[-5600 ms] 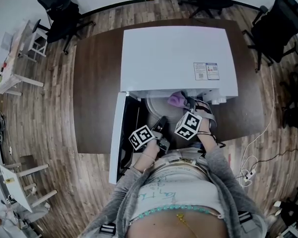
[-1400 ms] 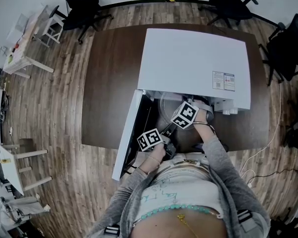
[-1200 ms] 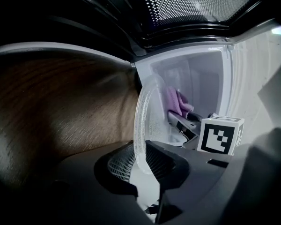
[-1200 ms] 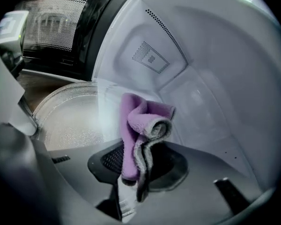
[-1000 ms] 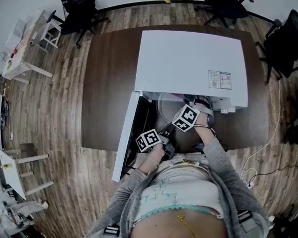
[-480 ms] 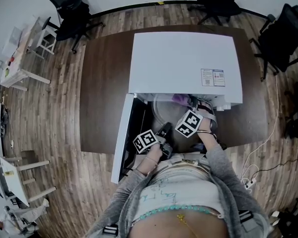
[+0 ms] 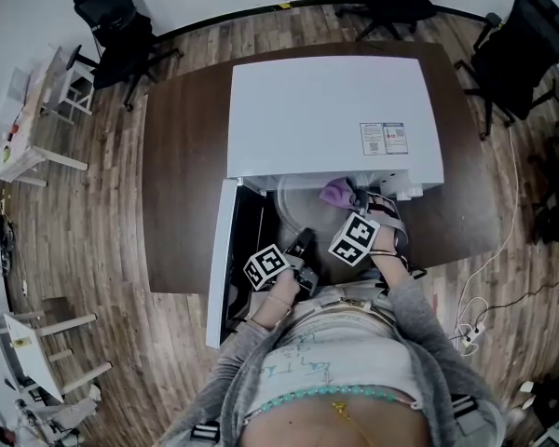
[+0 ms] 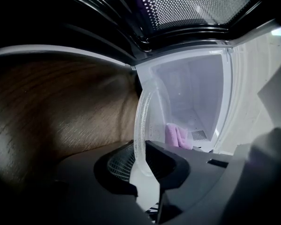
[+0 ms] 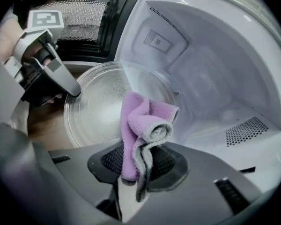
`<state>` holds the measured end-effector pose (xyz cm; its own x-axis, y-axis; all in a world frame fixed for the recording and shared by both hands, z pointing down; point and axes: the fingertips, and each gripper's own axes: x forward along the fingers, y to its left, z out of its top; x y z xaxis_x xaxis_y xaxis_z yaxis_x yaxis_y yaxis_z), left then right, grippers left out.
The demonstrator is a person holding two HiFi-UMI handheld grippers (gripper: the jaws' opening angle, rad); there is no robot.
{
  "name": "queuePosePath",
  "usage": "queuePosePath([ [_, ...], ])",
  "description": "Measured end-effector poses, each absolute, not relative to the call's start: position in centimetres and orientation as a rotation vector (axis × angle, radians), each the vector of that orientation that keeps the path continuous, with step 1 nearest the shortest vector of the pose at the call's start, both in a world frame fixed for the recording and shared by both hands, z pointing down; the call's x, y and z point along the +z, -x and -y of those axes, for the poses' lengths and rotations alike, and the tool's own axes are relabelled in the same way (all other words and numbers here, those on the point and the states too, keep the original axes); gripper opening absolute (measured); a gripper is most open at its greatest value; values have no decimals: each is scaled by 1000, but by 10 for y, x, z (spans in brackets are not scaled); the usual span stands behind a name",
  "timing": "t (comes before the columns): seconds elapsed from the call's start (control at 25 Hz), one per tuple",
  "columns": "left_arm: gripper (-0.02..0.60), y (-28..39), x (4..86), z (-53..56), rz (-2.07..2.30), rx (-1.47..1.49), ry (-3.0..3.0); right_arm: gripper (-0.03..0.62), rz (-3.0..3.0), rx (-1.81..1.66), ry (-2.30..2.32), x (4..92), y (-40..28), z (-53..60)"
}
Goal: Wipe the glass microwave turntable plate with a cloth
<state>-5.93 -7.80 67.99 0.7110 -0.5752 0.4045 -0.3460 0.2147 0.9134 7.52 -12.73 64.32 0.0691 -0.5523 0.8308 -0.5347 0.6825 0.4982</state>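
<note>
The clear glass turntable plate (image 9: 100,108) sits at the open mouth of the white microwave (image 7: 335,110). My left gripper (image 8: 140,161) is shut on the plate's rim (image 8: 141,121), which I see edge-on between its jaws. In the right gripper view, the left gripper (image 9: 49,76) grips the plate's left edge. My right gripper (image 9: 139,165) is shut on a bunched purple cloth (image 9: 143,123) just over the plate's right side. In the head view, the cloth (image 7: 335,192) lies at the far right of the plate (image 7: 298,210), past the right gripper's marker cube (image 7: 354,237).
The microwave door (image 7: 221,250) hangs open to the left, and its mesh window (image 8: 192,3) is close above the left gripper. The white cavity (image 9: 210,78) lies behind the plate. The microwave stands on a dark wooden table (image 7: 182,156). Office chairs (image 7: 112,26) stand beyond it.
The right gripper has carried the cloth rightward across the plate, and the cloth now shows beyond its marker cube. The left gripper has kept still on the rim.
</note>
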Motion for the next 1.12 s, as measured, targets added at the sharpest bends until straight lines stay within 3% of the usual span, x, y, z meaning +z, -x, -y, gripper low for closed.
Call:
queuePosePath([
  [1.12, 66, 57, 685, 71, 818, -209, -1368, 121, 1741, -85, -653, 661, -9, 62],
])
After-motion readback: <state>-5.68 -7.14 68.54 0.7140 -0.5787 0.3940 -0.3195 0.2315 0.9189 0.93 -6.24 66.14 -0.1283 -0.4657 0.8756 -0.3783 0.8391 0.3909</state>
